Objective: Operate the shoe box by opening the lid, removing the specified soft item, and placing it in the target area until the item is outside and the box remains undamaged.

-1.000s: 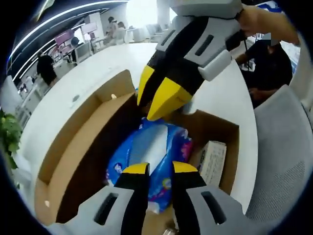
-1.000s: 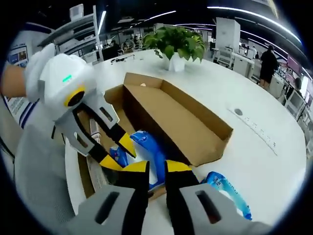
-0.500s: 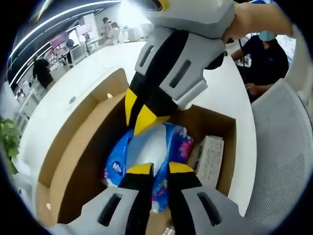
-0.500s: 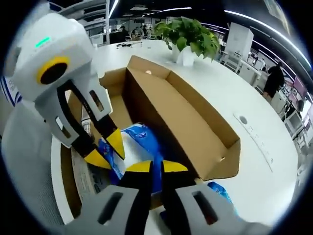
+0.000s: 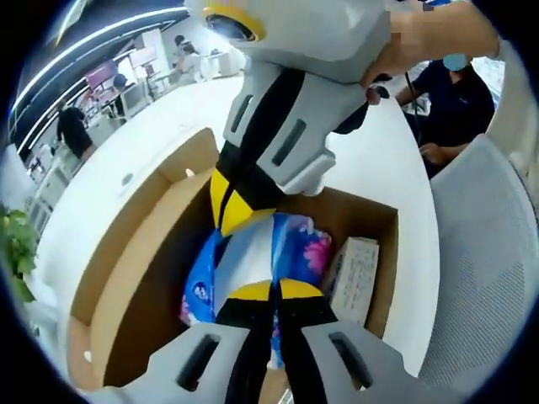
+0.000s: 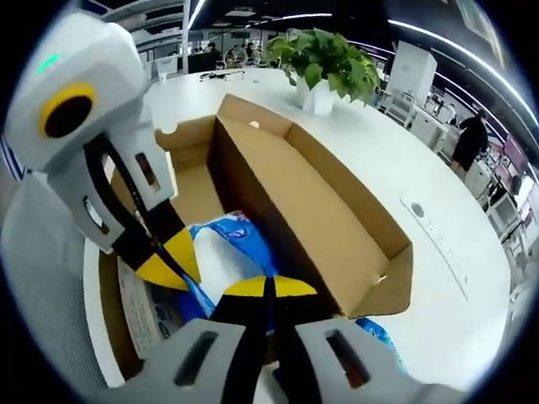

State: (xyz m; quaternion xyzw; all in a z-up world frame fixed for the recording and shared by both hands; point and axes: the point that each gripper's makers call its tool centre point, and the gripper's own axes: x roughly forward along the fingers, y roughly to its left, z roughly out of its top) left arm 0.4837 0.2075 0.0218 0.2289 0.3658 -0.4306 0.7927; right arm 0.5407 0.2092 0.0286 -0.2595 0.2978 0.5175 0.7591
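- Left gripper view: my right gripper [image 5: 238, 206] comes down from the top and hides the far end of the blue tissue pack [image 5: 290, 244]; my own left gripper [image 5: 271, 293] covers its near end, so I cannot read the print on it.
- The pack is soft blue plastic with a pale middle panel and a pink patch on one side. It lies inside the shoe box [image 5: 126, 278], against the long wall that carries the lid.
- A small white carton [image 5: 354, 268] sits just beside the pack, in the box's corner toward the grey chair [image 5: 484, 278].
- My left tongs are pressed together, yellow tips touching, on the near edge of the pack; half a second ago a gap showed between them.
- Right gripper view: the left gripper [image 6: 164, 261] crosses in from the left and hides part of the pack [image 6: 227, 257] and of the box floor; the carton is only a cut-off strip behind it.
- The pack bulges up between the two pairs of tongs, its wrapper creased.
- The lid [image 6: 307, 210] stands open beside the box, on the white worktop [image 6: 438, 252].
- A second blue pack [image 6: 379, 337] lies on the worktop just beside the lid's near corner, mostly cut off by my gripper body.
- My right gripper [image 6: 268, 288] has also closed: tips meet on the pack, where earlier they were slightly apart.
- A potted plant [image 6: 324, 67] stands near the worktop's far edge.
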